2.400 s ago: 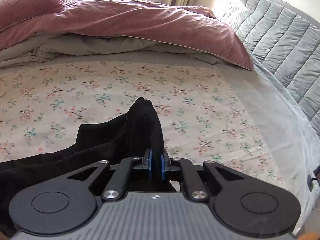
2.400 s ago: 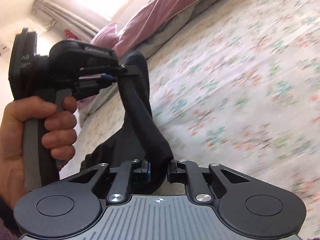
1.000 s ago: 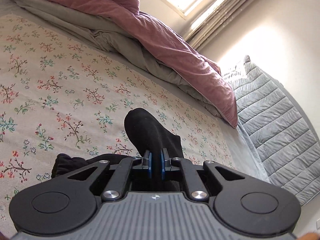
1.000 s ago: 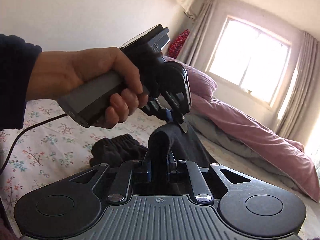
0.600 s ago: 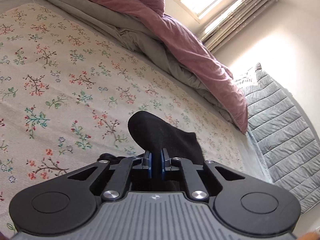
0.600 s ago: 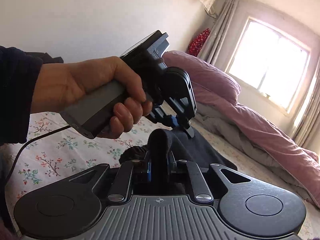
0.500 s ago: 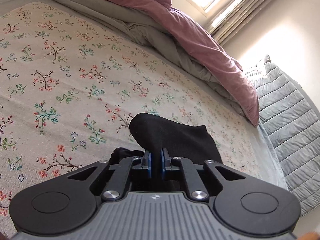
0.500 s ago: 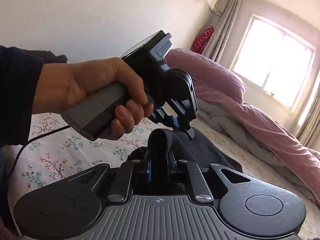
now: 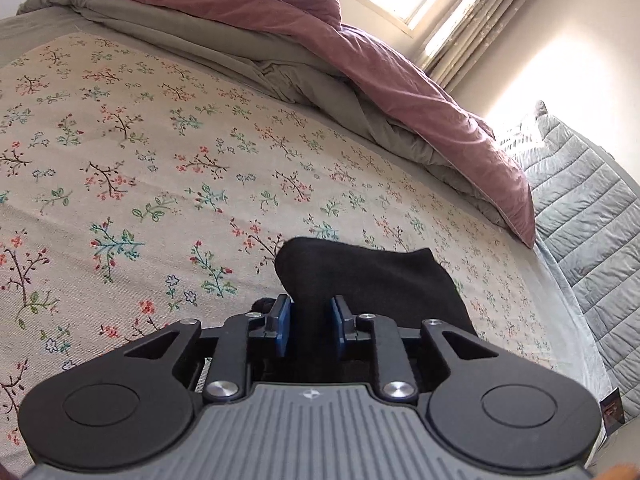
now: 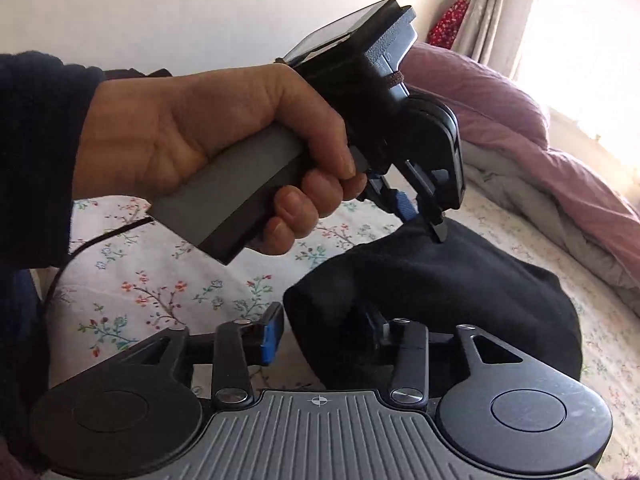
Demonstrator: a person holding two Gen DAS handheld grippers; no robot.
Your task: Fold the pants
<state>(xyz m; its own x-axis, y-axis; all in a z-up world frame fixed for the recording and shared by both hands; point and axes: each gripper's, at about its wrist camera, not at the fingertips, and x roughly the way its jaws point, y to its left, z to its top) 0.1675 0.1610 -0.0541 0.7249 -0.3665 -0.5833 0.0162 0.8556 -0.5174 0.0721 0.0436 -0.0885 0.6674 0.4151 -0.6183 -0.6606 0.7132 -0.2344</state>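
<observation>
Through the left wrist camera, low in the centre of the frame, my left gripper (image 9: 307, 326) was letting go: half a second before, its blue pads (image 9: 283, 325) had been pinched hard on a ridge of the black pants (image 9: 360, 280), and now the jaws were opening, the ridge standing between them with the pads seemingly no longer biting. The pants had come down with me and lay bunched on the floral sheet (image 9: 160, 160), just right of centre, while the pink duvet (image 9: 400, 80) ran across the upper right. Through the right wrist camera the same release showed sooner: my right gripper (image 10: 324, 338) at lower centre was spreading as well, much wider, its left pad plainly clear of the cloth while the fabric slumped against the right finger, which it mostly hid. In the upper centre my left hand (image 10: 208, 148) held the other tool, its tips at the top of the dark mound. I judged that the carried edge had been laid over and this fold set down, so next I would need to back out without dragging cloth, then smooth or fold again.
</observation>
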